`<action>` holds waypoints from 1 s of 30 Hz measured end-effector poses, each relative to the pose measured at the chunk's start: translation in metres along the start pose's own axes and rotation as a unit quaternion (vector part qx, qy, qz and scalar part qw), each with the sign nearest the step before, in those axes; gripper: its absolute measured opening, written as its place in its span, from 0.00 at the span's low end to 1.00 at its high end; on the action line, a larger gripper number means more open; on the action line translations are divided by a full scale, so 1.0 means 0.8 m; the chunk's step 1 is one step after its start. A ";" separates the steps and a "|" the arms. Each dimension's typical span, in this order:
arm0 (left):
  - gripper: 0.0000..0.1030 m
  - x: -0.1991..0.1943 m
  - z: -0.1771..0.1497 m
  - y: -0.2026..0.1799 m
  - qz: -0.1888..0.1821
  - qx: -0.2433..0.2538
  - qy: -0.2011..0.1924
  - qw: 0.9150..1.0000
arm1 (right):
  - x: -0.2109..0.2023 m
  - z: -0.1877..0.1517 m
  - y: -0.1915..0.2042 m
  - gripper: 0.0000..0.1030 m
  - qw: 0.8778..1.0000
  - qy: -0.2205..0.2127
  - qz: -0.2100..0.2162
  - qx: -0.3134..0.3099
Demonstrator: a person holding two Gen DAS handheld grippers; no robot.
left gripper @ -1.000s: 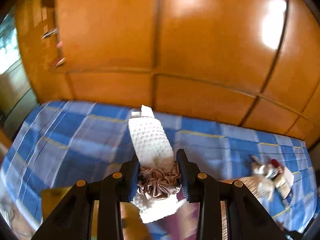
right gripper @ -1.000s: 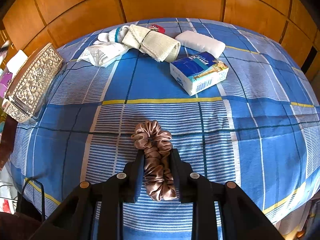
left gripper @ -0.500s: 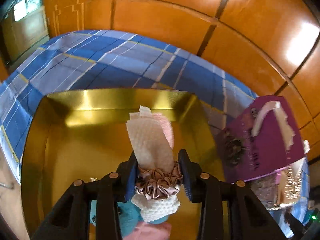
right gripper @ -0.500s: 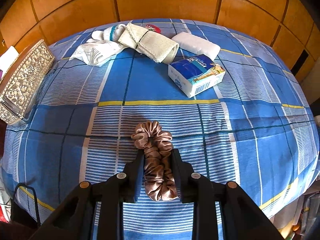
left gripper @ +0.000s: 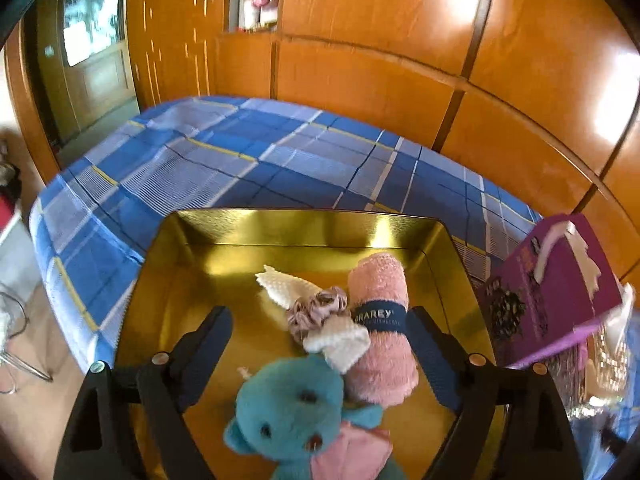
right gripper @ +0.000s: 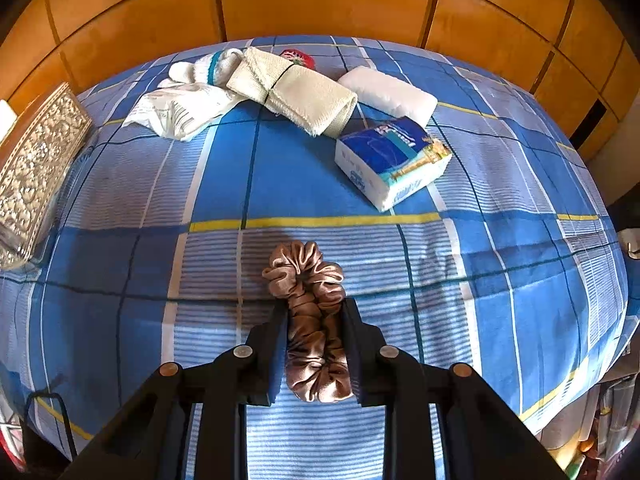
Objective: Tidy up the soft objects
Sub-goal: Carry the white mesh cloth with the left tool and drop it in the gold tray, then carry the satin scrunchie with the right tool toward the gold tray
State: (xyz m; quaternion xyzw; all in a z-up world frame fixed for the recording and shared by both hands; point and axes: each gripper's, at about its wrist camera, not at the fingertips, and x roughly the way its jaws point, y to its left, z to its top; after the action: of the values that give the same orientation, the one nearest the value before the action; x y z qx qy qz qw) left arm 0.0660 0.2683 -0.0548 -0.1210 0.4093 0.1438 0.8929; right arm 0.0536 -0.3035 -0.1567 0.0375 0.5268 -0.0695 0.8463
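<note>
The left tongs [left gripper: 320, 344] hang over a gold tray [left gripper: 304, 224] with their jaws opening wide, nothing pressed between the pads. Below them in the tray lie a white cloth roll banded by a mauve scrunchie [left gripper: 316, 308], leaning against a pink rolled towel [left gripper: 380, 332] with a dark label band, and a teal plush bear [left gripper: 292, 412] at the near end. The left half of the tray floor is bare gold. A purple box [left gripper: 552, 292] stands tilted just past the tray's right wall, crowding that side; the blue checked bed [left gripper: 248, 160] runs clear beyond the far wall up to the orange wood panels [left gripper: 400, 80]. The right tongs [right gripper: 316, 320] are narrow, clamped on a brown satin scrunchie [right gripper: 312, 320] above the bed's near middle. Ahead of them the sheet is open up to a blue-and-white tissue pack [right gripper: 394, 160]. Behind it lie a white pillow-like roll [right gripper: 388, 90], a cream towel roll [right gripper: 296, 90], white socks [right gripper: 208, 66] and a crumpled white bag [right gripper: 180, 108] along the far edge. An ornate silver box [right gripper: 36, 164] lines the left edge.
</note>
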 end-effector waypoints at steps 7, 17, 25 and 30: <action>1.00 -0.034 -0.033 -0.012 0.020 0.028 -0.033 0.999 | 0.007 0.024 0.004 0.24 1.000 0.002 0.002 0.018; 1.00 -0.048 -0.064 -0.021 0.019 0.028 -0.027 0.999 | -0.015 0.083 0.022 0.23 0.998 -0.028 0.054 0.028; 1.00 -0.056 -0.069 -0.029 0.028 0.047 -0.047 0.997 | -0.060 0.160 0.088 0.21 0.993 -0.073 0.095 -0.016; 1.00 -0.056 -0.070 -0.026 0.020 0.042 -0.044 0.998 | -0.070 0.199 0.144 0.19 0.989 -0.078 0.119 -0.050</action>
State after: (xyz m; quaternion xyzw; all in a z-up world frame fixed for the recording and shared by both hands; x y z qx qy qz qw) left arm 0.0066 0.2229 -0.0545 -0.0684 0.3777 0.1494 0.9112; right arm 0.1883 -0.2067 -0.0375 0.0517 0.4538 0.0559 0.8879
